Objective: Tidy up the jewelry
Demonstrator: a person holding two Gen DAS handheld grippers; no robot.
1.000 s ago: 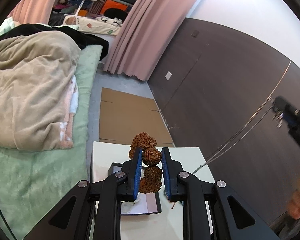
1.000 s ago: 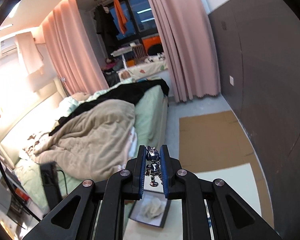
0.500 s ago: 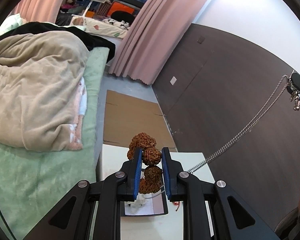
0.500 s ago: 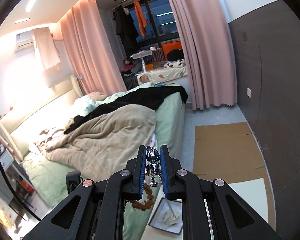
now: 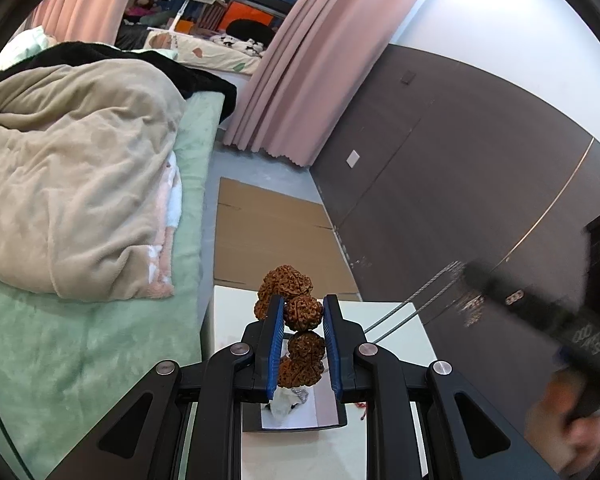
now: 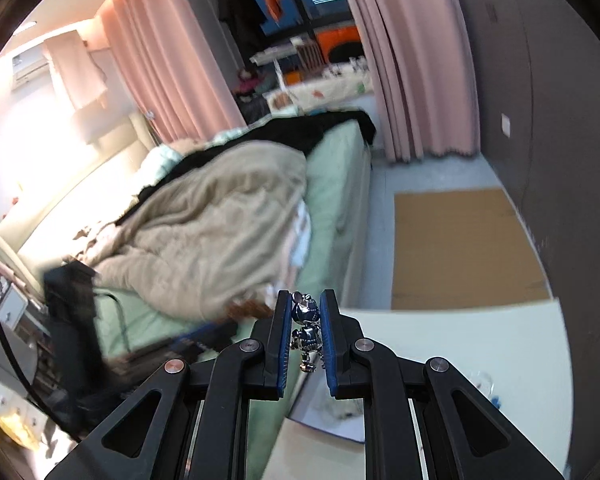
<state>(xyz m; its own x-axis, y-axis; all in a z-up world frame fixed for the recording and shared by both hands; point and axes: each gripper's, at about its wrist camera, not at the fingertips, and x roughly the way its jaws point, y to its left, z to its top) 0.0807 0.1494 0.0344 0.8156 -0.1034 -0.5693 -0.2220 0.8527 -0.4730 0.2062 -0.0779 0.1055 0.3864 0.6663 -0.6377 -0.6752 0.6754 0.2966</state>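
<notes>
left wrist: left claw (image 5: 302, 316) pinches brown bead bracelet (image 5: 298, 322)

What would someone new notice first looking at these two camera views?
Front and centre in the left view, the left gripper is shut on a knobbly brown bead bracelet above the white table. In the right view, the right gripper pinches a shiny silver robot pendant. Its silver chain stretches across the left view.
</notes>
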